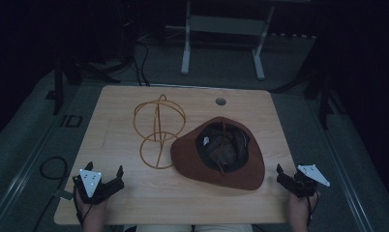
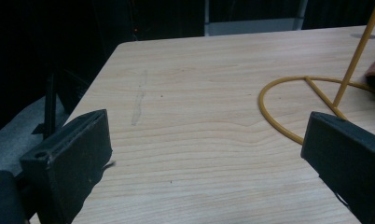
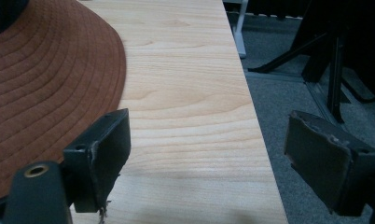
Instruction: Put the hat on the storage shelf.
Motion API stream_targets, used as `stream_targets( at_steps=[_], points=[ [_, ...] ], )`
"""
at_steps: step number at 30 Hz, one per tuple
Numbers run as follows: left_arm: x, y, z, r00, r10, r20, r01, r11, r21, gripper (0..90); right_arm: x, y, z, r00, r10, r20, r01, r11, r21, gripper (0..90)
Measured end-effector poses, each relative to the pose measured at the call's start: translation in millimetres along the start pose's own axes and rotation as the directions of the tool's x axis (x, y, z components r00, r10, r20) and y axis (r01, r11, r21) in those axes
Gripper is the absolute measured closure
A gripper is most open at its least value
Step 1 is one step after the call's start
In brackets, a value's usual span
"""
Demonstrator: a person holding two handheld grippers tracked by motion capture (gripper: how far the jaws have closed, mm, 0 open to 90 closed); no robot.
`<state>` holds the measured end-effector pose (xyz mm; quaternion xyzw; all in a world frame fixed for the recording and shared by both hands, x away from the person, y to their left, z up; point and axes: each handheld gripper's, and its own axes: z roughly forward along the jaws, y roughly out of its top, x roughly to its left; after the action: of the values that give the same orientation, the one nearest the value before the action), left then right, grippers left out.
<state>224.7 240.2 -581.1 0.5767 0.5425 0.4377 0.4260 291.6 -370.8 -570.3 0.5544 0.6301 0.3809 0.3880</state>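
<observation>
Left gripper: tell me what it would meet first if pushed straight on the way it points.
Probably the round base ring of the yellow wire hat stand, ahead and to the right of the open left gripper; bare wooden table lies between. Depth is uncertain, so it might slip just past the ring.

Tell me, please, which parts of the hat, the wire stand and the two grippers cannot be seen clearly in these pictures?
- Hat: lies crown down; its outer top is hidden against the table. High view is dim, so the lining is unclear.
- Hat in right gripper view: the brim is cut off by the left edge.
- Wire stand: in left gripper view the top is cut off by the upper edge.
- Left gripper and right gripper: small and dark in high view.
</observation>
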Motion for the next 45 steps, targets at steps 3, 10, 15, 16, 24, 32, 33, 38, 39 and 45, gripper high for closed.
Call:
stream_targets(
  at_steps=[3, 10, 15, 16, 24, 32, 33, 38, 39, 45],
  points=[
    [-1.3, 0.4, 1.2, 0.9997, 0.023, 0.003, -0.023, 0.9996, 0.013, 2.4, -0.4, 0.1, 0.3, 0.9998, 0.001, -0.020, -0.001, 1.000, 0.006, 14.7],
    [-2.0, 2.5, -1.5, 0.9987, 0.051, 0.012, -0.051, 0.9987, -0.002, 2.4, 0.1, 1.0, 2.4, 0.9979, -0.009, -0.064, 0.012, 0.999, 0.040, 15.0],
    [-0.3, 2.4, -2.8, 0.9988, 0.018, 0.045, -0.018, 0.9998, 0.005, 2.4, 2.3, 6.0, 2.6, 0.9974, -0.003, -0.072, 0.009, 0.997, 0.079, 14.8],
    [-0.3, 2.4, -2.8, 0.9988, 0.018, 0.045, -0.018, 0.9998, 0.005, 2.4, 2.5, 7.3, 1.9, 0.9963, 0.016, -0.085, -0.008, 0.996, 0.088, 14.8],
    [-4.0, 3.5, -4.7, 0.9953, 0.016, 0.095, -0.019, 0.9992, 0.034, 2.4, 8.6, 31.2, -4.6, 0.9902, 0.039, -0.134, -0.016, 0.986, 0.166, 12.2],
    [-8.2, 6.4, -7.4, 0.9906, -0.010, 0.136, 0.002, 0.9980, 0.063, 2.4, 19.2, 54.3, -9.2, 0.9919, 0.004, -0.127, 0.011, 0.993, 0.117, 10.2],
    [-9.3, 6.6, -7.7, 0.9901, -0.002, 0.140, -0.007, 0.9979, 0.065, 2.4, 20.7, 56.5, -9.2, 0.9924, -0.002, -0.123, 0.016, 0.994, 0.112, 10.2],
    [-14.0, 7.6, -8.3, 0.9873, 0.007, 0.159, -0.017, 0.9976, 0.067, 2.4, 29.4, 73.3, -9.5, 0.9896, -0.044, -0.137, 0.055, 0.995, 0.079, 11.0],
    [-14.7, 7.8, -8.4, 0.9870, 0.013, 0.160, -0.023, 0.9975, 0.067, 2.4, 30.5, 76.9, -8.6, 0.9868, -0.041, -0.157, 0.056, 0.994, 0.090, 11.0],
    [-17.4, 7.3, -8.5, 0.9835, 0.028, 0.179, -0.041, 0.9969, 0.067, 2.4, 42.6, 96.0, -1.0, 0.9760, -0.060, -0.209, 0.080, 0.993, 0.089, 13.1]
  ],
)
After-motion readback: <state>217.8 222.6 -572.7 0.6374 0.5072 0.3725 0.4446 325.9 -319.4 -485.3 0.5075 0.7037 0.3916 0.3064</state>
